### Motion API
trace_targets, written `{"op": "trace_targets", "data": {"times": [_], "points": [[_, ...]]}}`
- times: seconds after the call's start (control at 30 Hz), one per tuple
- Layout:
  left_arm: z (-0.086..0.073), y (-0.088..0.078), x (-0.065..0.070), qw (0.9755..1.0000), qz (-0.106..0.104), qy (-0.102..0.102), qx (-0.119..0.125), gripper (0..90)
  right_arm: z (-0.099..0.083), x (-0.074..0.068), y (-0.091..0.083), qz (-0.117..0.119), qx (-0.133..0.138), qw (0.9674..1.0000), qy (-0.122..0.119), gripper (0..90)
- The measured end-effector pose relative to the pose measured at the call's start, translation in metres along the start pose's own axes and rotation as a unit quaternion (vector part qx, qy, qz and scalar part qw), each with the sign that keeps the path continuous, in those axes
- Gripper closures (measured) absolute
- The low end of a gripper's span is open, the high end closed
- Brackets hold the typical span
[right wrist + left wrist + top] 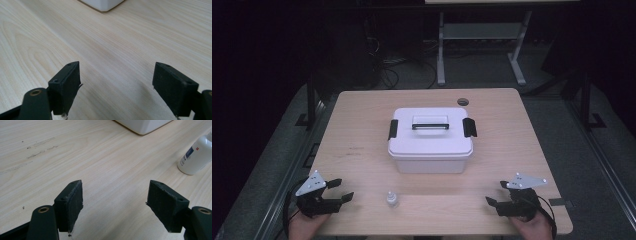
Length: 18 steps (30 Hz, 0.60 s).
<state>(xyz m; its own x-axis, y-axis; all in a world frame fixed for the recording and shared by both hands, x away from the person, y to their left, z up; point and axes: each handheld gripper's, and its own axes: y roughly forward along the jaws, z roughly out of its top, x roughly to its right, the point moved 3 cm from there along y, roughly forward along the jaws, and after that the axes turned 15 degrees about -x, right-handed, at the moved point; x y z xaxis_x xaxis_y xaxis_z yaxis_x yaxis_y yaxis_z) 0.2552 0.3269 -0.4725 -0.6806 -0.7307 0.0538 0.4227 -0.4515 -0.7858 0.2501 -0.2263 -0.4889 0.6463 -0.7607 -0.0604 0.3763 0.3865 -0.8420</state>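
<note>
Both grippers rest at the near edge of the bench (362,125), fingers apart and empty: the left gripper (343,190) just left of the bottle (392,199), the right gripper (496,192) well apart from it. The bottle stands upright near the front edge, with the box (430,145) behind it, lid latched. The bottle looks small and light, so a sideways nudge from one finger would likely tip it or roll it off the front. Pinching its narrow cap could let it slip.

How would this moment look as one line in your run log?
left gripper: open, empty | right gripper: open, empty | bottle: upright between them | box: lid on
</note>
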Motion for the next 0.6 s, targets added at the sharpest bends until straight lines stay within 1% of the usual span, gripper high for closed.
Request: {"op": "trace_targets", "data": {"times": [0.1, 0.27, 0.3, 0.33, 0.37, 0.4, 0.47, 0.5, 0.6], "points": [[-0.001, 0.001, 0.0, 1.0, -0.002, -0.004, -0.001, 27.9, -0.001, 0.003, 0.0, 0.003, 0.001, 1.0, 0.004, 21.8], [0.0, 0.001, 0.0, 1.0, -0.007, -0.002, -0.003, 28.0, -0.002, 0.006, 0.0, 0.008, 0.001, 1.0, 0.006, 21.8], [0.002, 0.0, 0.001, 0.9999, -0.007, 0.002, -0.007, 28.0, -0.002, 0.006, 0.0, 0.008, 0.001, 0.9999, 0.01, 21.8], [0.002, 0.0, 0.001, 0.9999, -0.007, 0.002, -0.007, 28.2, -0.002, 0.006, 0.0, 0.008, 0.001, 0.9999, 0.01, 21.8], [0.005, 0.0, 0.003, 0.9998, -0.013, 0.009, -0.007, 28.9, -0.003, 0.008, 0.0, 0.009, 0.001, 0.9999, 0.012, 21.8], [0.005, 0.0, 0.003, 0.9998, -0.013, 0.009, -0.007, 29.2, -0.003, 0.008, 0.0, 0.009, 0.001, 0.9999, 0.012, 21.8], [0.009, 0.001, 0.005, 0.9996, -0.017, 0.02, -0.013, 30.4, -0.004, 0.009, -0.001, 0.008, 0.003, 0.9999, 0.013, 21.8], [0.014, 0.001, 0.007, 0.9992, -0.024, 0.026, -0.016, 30.4, -0.004, 0.009, -0.001, 0.008, 0.004, 0.9999, 0.014, 21.8], [0.018, 0.001, 0.008, 0.9988, -0.028, 0.032, -0.023, 30.3, -0.004, 0.009, -0.001, 0.009, 0.005, 0.9998, 0.016, 21.8]]}}
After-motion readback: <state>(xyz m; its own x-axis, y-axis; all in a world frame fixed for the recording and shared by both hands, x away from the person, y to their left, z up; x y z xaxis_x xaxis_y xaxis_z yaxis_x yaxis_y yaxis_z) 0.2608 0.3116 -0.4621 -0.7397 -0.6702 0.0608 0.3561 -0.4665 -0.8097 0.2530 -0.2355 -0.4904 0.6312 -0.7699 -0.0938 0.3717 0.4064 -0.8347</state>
